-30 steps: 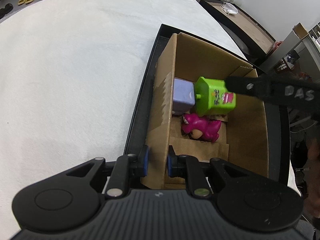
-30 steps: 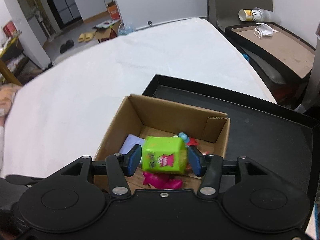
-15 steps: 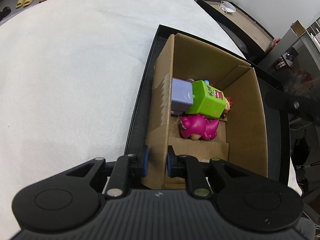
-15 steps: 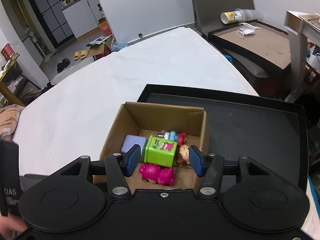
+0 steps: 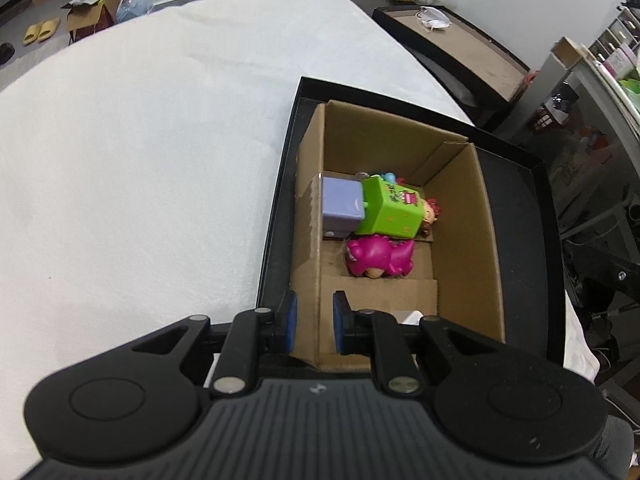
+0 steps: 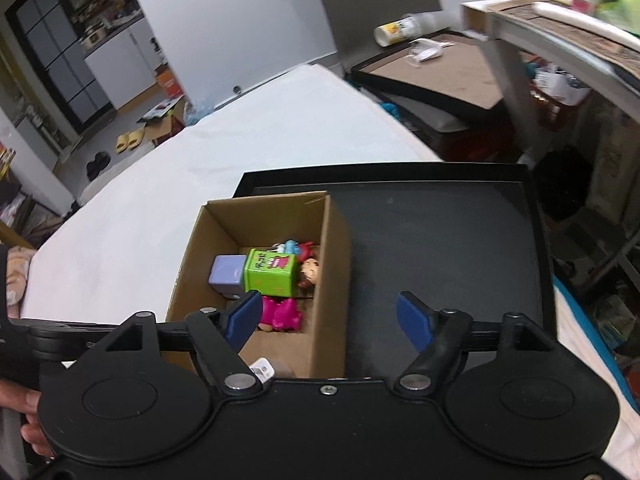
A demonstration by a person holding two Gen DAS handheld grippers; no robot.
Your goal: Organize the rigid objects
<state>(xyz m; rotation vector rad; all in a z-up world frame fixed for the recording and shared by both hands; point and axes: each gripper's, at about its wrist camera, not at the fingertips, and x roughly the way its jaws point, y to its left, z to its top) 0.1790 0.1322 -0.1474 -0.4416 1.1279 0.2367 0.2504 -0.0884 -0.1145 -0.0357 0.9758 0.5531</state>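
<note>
- Toys sit in the cardboard box [image 5: 452, 200], ahead of both sets of fingers.
- The left gripper [image 5: 314, 326] pinches the box's near wall tight. If it slips, the box could tip and spill.
- The right gripper [image 6: 330, 318] has just been opening; its jaws stand wide, with nothing between them.
- The green block [image 6: 272, 274] leans on the purple cube [image 6: 226, 270], so it might slide.
- A pink toy [image 5: 378, 254] lies nearest the fingers.
- The box rests in a black tray [image 6: 440, 232].
</note>
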